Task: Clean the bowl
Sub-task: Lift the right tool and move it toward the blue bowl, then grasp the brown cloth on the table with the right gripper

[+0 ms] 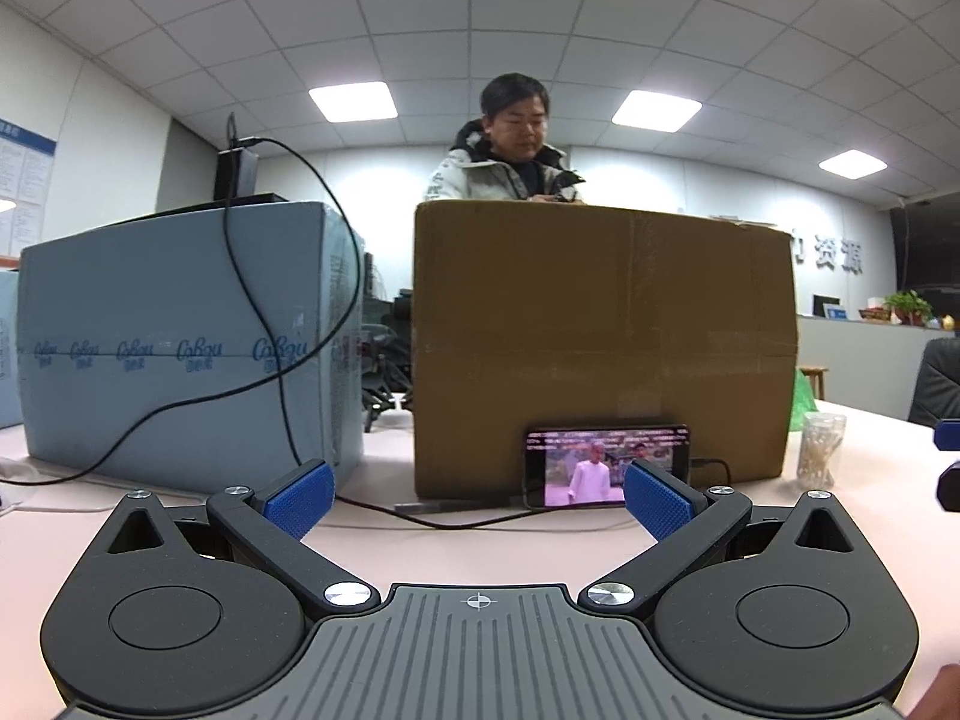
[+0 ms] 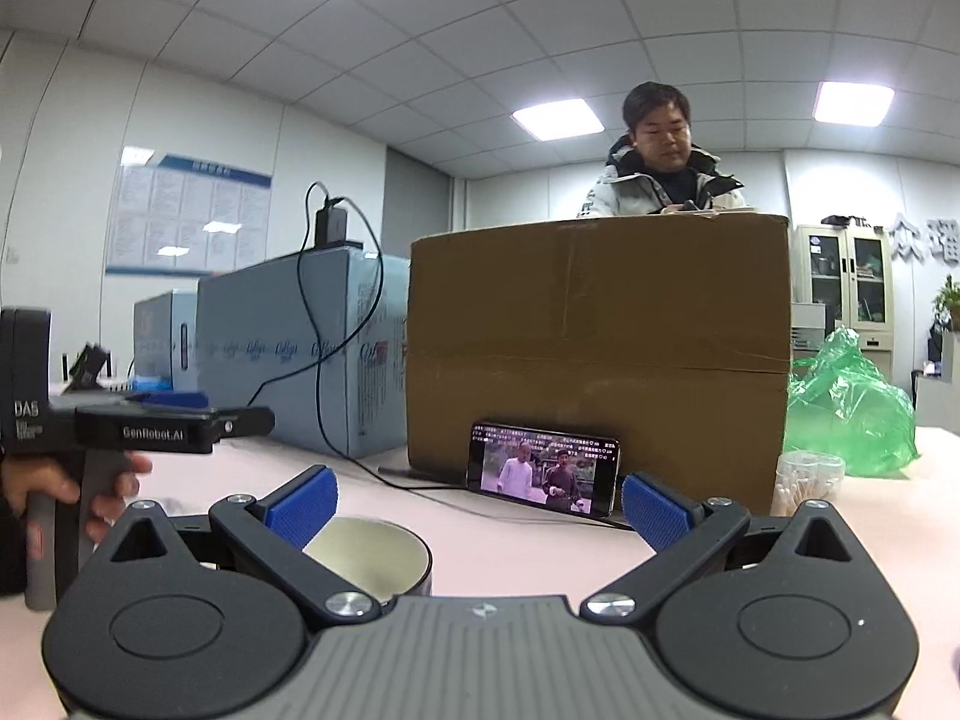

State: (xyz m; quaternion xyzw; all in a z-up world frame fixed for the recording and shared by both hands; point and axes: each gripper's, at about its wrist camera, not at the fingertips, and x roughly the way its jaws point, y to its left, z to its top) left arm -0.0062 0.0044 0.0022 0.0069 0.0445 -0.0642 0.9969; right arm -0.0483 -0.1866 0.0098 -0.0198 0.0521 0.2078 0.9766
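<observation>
Task looked barely begun. My right gripper point(image 2: 477, 507) and left gripper point(image 1: 478, 498) were both spread wide, w/ nothing held. Bowl point(image 2: 384, 552) sat near, just left of centre under my right fingers, untouched; no cloth or sponge seen.

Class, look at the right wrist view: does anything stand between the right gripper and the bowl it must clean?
Nothing visible does. The bowl sits on the table just ahead of the open right gripper, partly behind its left finger. The phone and cardboard box stand farther back, beyond the bowl.
</observation>
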